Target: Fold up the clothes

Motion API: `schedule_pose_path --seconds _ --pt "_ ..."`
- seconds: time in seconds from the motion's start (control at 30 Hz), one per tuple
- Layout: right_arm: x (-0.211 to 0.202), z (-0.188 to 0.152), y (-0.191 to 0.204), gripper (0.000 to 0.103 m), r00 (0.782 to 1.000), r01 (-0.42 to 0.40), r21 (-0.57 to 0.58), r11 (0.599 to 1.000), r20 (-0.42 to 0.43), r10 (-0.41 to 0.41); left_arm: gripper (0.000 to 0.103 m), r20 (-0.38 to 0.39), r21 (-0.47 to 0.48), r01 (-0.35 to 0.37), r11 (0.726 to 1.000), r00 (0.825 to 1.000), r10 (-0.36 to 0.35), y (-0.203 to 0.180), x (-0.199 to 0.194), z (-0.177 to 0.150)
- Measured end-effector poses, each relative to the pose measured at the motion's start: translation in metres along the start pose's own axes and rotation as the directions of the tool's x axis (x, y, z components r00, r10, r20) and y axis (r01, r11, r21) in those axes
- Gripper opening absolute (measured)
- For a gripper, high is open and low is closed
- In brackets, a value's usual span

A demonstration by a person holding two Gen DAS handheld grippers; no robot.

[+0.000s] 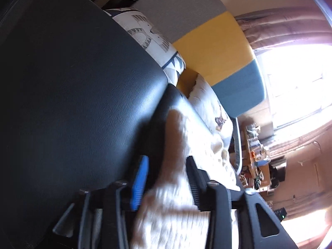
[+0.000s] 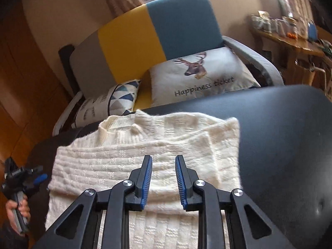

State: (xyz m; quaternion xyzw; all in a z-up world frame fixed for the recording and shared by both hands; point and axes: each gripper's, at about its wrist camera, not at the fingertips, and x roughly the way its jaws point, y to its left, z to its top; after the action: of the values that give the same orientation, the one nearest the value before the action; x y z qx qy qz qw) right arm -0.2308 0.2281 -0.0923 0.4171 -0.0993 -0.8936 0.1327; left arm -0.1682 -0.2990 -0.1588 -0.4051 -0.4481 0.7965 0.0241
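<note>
Cream cable-knit sweater [image 2: 145, 157] lies on the black padded worktop [image 2: 280, 145], centre of the right wrist view, already doubled over. A folded flap with one clean corner sits at centre right; collar bump toward upper centre-left.

Right tool [image 2: 164, 183]: partly open, blue pads clear of the knit, nothing between them. It hangs just above the fold's near edge, lower centre of frame.

Left tool [image 1: 166, 184]: also partly open. Left wrist view is rolled and blurred. A strip of the sweater [image 1: 176, 186] runs up between its fingers, but the pads don't look pressed on it, so I read it as not gripped. In the right wrist view the same tool [image 2: 40, 178] shows at the lower left edge, off the sweater's left side, with a hand [image 2: 17, 209] on its handle.

Handling, my judgement:
- Soft, limp, bulky knit. No stiffness; any lifted edge will sag and drag the layer under it.
- Light-to-moderate weight, thick once stacked.
- Ribbed surface should grip the pads well. Black vinyl below looks slick, so the whole stack may slide if pulled sideways.
- Loose knit can snag or stretch on pad ribs; avoid pinching a single strand.

Where to take hold: pinch through the full thickness at the fold's two near corners, one tool each, wide apart, lift together. Centre grabs would bunch it.

Behind: sofa [image 2: 157, 31], deer cushion [image 2: 199, 74].
</note>
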Motion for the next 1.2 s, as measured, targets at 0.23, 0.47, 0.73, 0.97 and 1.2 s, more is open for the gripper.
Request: schedule_pose_path --seconds 0.23,0.47,0.73,0.97,1.2 --pt "0.040 0.004 0.001 0.023 0.998 0.006 0.027 1.000 -0.066 -0.004 0.055 -0.135 0.027 0.003 1.000 0.991 0.001 -0.011 0.060 0.035" --pt "0.058 -0.012 -0.013 0.020 0.985 0.156 -0.041 0.987 -0.069 -0.158 0.011 -0.009 0.262 -0.059 0.963 0.998 0.063 -0.046 0.052 0.026" --pt "0.050 -0.013 -0.023 0.021 0.996 0.077 0.027 0.997 -0.055 -0.076 0.018 0.025 0.352 -0.265 0.898 0.962 0.273 -0.051 0.066 0.022" --pt "0.022 0.005 -0.024 0.023 0.999 0.045 0.014 0.999 -0.011 -0.045 0.024 0.100 0.351 -0.163 0.922 0.986 0.136 -0.076 0.022 0.006" --pt "0.064 0.001 -0.042 0.023 0.991 0.112 0.068 0.991 -0.080 -0.107 0.022 0.034 0.381 -0.264 0.886 0.962 0.271 -0.065 0.070 -0.014"
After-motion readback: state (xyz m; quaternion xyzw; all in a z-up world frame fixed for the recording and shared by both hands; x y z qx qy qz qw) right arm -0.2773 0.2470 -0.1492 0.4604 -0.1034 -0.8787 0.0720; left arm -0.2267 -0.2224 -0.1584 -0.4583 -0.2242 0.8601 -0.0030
